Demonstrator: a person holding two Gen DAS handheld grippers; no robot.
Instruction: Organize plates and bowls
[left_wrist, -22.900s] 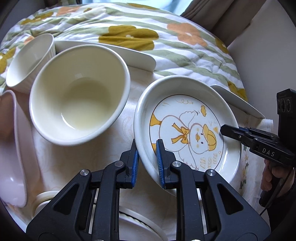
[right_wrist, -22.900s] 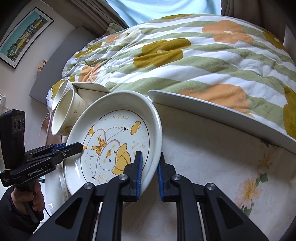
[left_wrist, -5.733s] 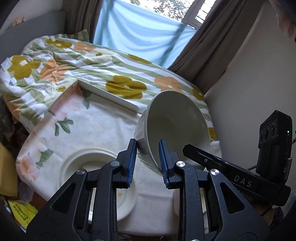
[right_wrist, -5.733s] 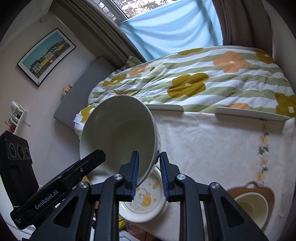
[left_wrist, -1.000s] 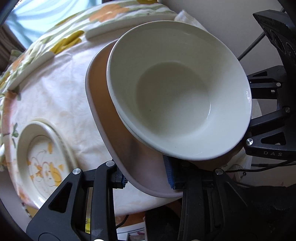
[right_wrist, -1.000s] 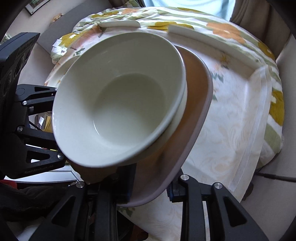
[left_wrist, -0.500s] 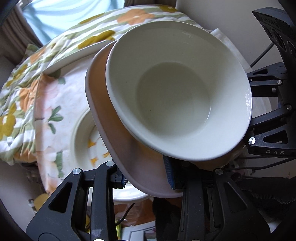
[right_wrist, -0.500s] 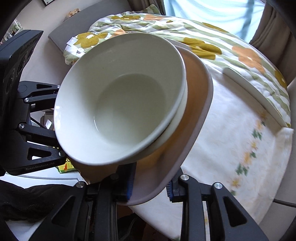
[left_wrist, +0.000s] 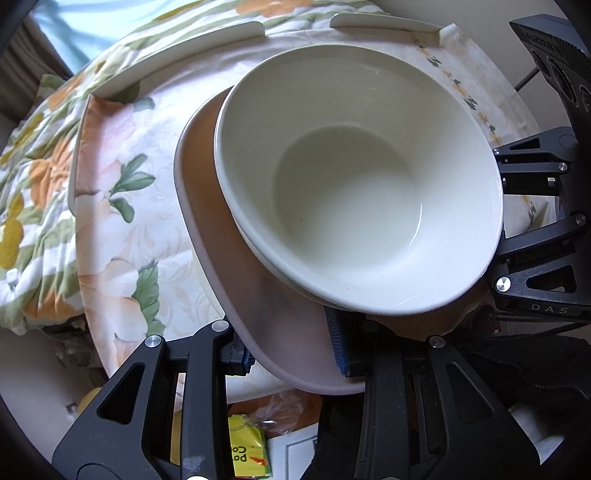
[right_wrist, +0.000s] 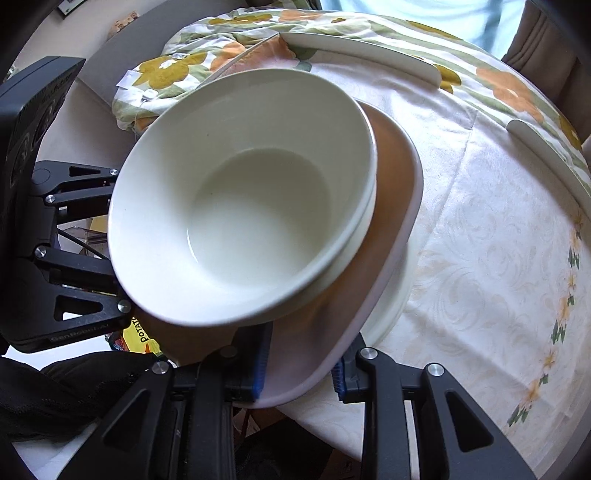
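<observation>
A pink plate carries stacked cream bowls. My left gripper is shut on the plate's near rim. My right gripper is shut on the opposite rim of the same pink plate, under the bowls. Each gripper shows in the other's view, the right gripper and the left gripper. A white plate on the table lies directly under the pink one, its rim peeking out; whether they touch I cannot tell.
The table has a floral cloth and raised white rim pieces. A flowered quilt lies beyond. A yellow packet sits below the table edge.
Both grippers have carried the pink plate with the bowls leftward over the table; it now covers the duck plate, which no longer shows its picture.
</observation>
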